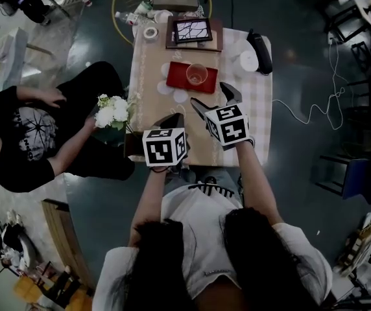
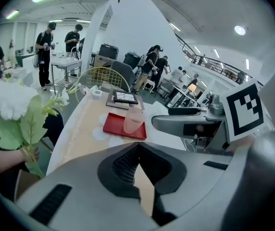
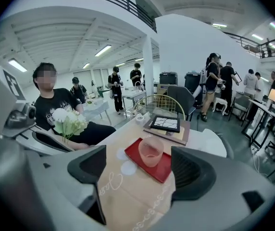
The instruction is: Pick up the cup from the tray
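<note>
While the left gripper (image 1: 174, 118) hangs at the near edge of the table (image 1: 257, 109) with its jaws pressed together on nothing, the right gripper (image 1: 215, 100) sits just ahead of it, jaws spread wide and empty, lined up on the target. Past them, the cup (image 3: 151, 152) stands upright on the red tray (image 3: 164, 171), apart from both grippers. The reach looks best done level and straight, one jaw passing each side of the cup at mid-height. The close should be gentle, since the translucent wall seems thin, and the lift vertical so the tray stays put. Beyond the tray lies a framed picture (image 1: 192, 30), well clear of the approach.
</note>
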`<state>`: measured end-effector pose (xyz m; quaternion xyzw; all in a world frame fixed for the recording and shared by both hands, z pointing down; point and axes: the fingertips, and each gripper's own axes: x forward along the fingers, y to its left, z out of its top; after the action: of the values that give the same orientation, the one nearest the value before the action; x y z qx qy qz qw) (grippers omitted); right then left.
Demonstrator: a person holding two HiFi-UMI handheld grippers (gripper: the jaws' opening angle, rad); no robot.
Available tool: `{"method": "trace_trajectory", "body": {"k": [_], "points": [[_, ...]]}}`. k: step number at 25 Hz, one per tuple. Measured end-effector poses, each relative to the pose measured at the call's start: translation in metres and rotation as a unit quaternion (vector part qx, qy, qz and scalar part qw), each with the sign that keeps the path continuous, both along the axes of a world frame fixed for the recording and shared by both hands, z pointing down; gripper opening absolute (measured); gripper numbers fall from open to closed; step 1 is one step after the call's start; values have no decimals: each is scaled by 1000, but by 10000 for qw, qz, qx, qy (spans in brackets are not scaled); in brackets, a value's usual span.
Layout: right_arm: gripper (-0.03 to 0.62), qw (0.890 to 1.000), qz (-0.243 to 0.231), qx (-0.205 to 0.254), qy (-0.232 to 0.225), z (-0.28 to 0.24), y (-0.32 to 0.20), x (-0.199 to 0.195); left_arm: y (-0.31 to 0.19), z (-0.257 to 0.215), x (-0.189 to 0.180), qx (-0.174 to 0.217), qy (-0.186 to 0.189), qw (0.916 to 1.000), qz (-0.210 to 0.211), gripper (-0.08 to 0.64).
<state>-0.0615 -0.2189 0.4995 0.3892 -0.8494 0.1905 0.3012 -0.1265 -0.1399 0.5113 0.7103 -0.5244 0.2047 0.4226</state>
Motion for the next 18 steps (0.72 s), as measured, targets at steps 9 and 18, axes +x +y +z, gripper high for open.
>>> {"method": "trace_trajectory", "body": {"k": [9, 18], "points": [[408, 9988, -351, -218, 243, 36, -54, -15, -47, 18, -6, -187, -49, 9995, -263, 2], [410, 9930, -797, -677, 549, 86, -74, -30, -75, 43, -13, -420, -128, 9980, -464, 2]]}}
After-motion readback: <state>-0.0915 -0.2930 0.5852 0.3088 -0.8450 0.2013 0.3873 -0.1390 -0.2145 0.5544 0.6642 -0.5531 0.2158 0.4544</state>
